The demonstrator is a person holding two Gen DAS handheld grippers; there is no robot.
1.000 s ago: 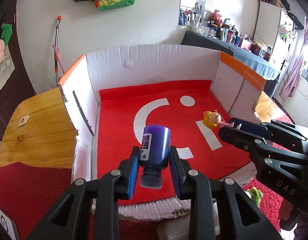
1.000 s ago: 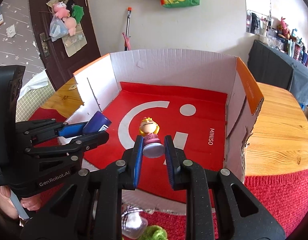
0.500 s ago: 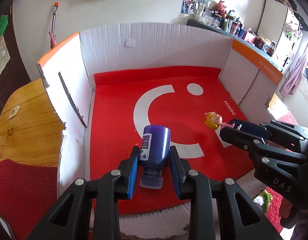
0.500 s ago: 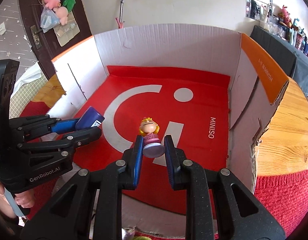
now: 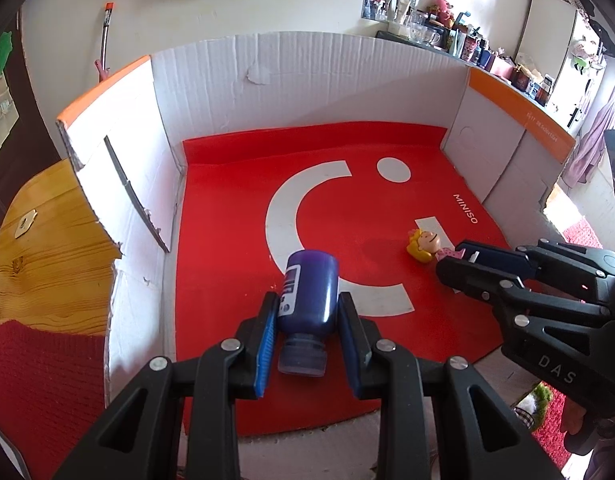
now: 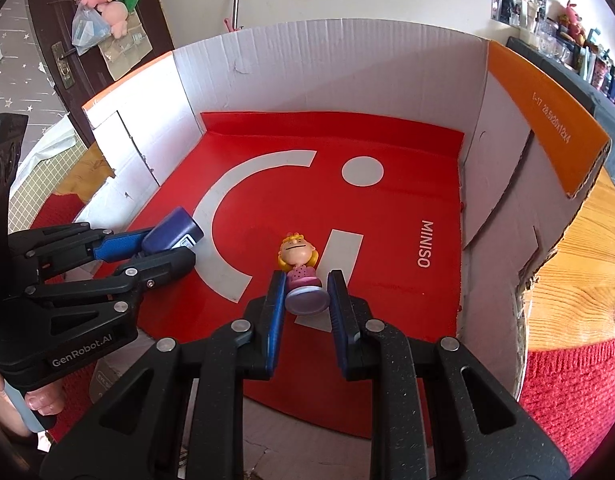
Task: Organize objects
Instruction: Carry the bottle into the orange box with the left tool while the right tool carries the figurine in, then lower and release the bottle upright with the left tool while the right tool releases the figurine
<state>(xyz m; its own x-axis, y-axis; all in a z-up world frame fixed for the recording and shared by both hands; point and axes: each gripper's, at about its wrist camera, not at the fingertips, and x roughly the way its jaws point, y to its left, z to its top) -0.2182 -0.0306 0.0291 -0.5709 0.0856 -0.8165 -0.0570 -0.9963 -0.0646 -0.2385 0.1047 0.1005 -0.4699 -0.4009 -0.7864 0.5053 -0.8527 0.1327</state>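
Note:
A dark blue bottle (image 5: 309,294) with a white label sits between the blue pads of my left gripper (image 5: 307,308), which is shut on it, cap end toward the camera. The right wrist view shows the same bottle (image 6: 173,234) at the left. My right gripper (image 6: 306,294) is shut on the lilac base of a small yellow-haired figurine (image 6: 297,258). In the left wrist view the figurine (image 5: 423,242) pokes out of the right gripper (image 5: 453,260). Both hang low over the red floor of an open cardboard box (image 5: 307,76).
The box has white walls with orange rims (image 6: 547,112) and a red MINISO liner (image 6: 387,216). It stands on a wooden table (image 5: 43,240) with a red cloth (image 6: 567,380). A green plush item (image 5: 537,398) lies outside the box's front edge. A person's fingers (image 6: 39,402) hold the left gripper.
Both grippers have sunk and tipped forward into the box with the bottle and the figurine still gripped. The box floor now fills more of both views.

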